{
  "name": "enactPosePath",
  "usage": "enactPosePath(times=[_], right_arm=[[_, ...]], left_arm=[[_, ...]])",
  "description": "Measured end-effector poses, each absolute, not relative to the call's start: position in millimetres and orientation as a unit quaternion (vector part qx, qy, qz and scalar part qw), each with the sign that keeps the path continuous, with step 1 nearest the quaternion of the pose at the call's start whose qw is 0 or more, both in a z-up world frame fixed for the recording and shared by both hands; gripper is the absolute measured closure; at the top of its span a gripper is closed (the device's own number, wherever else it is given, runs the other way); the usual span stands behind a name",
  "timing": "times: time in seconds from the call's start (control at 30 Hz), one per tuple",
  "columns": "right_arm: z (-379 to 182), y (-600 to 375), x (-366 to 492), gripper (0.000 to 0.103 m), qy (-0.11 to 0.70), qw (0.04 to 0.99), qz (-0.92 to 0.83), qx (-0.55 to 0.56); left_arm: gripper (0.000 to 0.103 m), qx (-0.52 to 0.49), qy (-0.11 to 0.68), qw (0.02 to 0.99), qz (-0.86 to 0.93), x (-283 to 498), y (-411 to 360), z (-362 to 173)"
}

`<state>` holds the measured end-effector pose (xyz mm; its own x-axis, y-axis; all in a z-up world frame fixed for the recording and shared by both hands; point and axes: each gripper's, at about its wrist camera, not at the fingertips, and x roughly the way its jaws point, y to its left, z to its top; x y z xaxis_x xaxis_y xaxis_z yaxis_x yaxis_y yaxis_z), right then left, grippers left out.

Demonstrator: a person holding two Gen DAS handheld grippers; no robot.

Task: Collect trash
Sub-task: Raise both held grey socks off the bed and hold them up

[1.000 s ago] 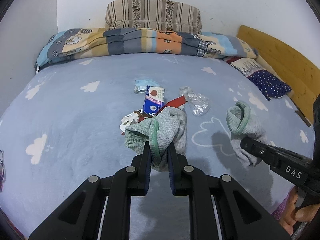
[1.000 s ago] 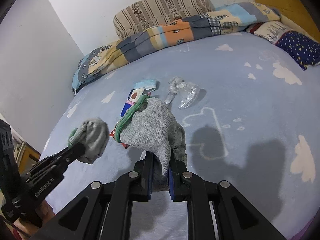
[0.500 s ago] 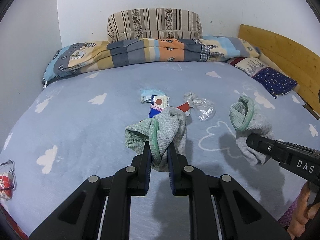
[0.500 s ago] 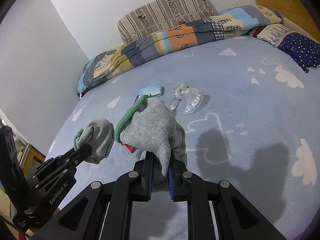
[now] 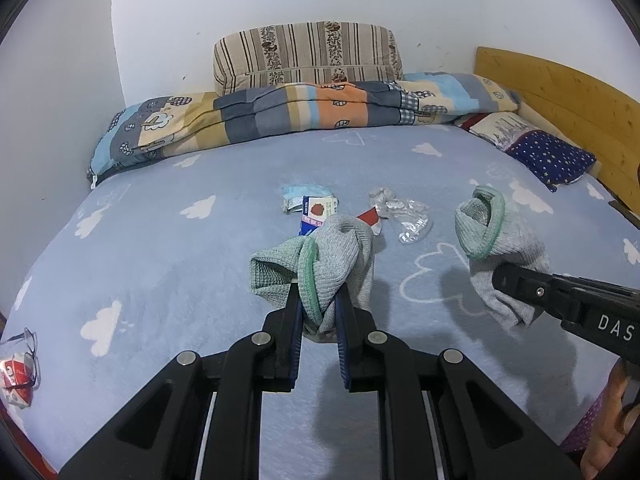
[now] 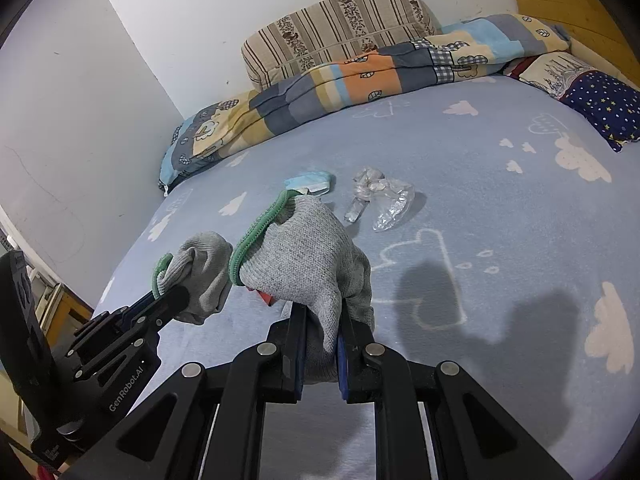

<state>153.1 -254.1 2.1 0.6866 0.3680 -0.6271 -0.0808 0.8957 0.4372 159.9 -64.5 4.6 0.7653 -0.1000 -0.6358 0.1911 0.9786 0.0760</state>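
In the left wrist view my left gripper (image 5: 318,298) is shut on a grey sock with a green cuff (image 5: 332,256), held above the blue bed sheet (image 5: 160,264). To its right, my right gripper (image 5: 504,280) is shut on a second grey sock (image 5: 496,240). In the right wrist view that second sock (image 6: 304,256) bulges over the right gripper (image 6: 323,314), and the left gripper (image 6: 174,298) holds its sock (image 6: 202,276) lower left. Beyond the socks lie trash pieces: a blue mask (image 5: 306,194), a blue-and-white packet (image 5: 318,212), a red wrapper (image 5: 370,216) and crumpled clear plastic (image 5: 404,218).
A folded patchwork quilt (image 5: 304,116) and a striped pillow (image 5: 304,52) line the far wall. A star-print pillow (image 5: 548,156) lies by the wooden headboard (image 5: 568,96) at right. A crushed red-and-white can (image 5: 14,376) and glasses (image 5: 28,342) sit at the bed's left edge.
The left wrist view has tilted upward and drawn back a little, so the trash looks farther off. Both grippers stay shut on their socks; the right one has hardly moved.
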Motion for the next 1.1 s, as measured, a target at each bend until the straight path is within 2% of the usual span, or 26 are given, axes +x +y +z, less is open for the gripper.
enactPosePath(times=[1.1], right_arm=[[9.3,-252.0,153.6,0.090,0.369,0.900,0.125,0.194]], left_arm=[[0.089,0.087,0.315,0.941,-0.087,154.1,-74.3,9.2]])
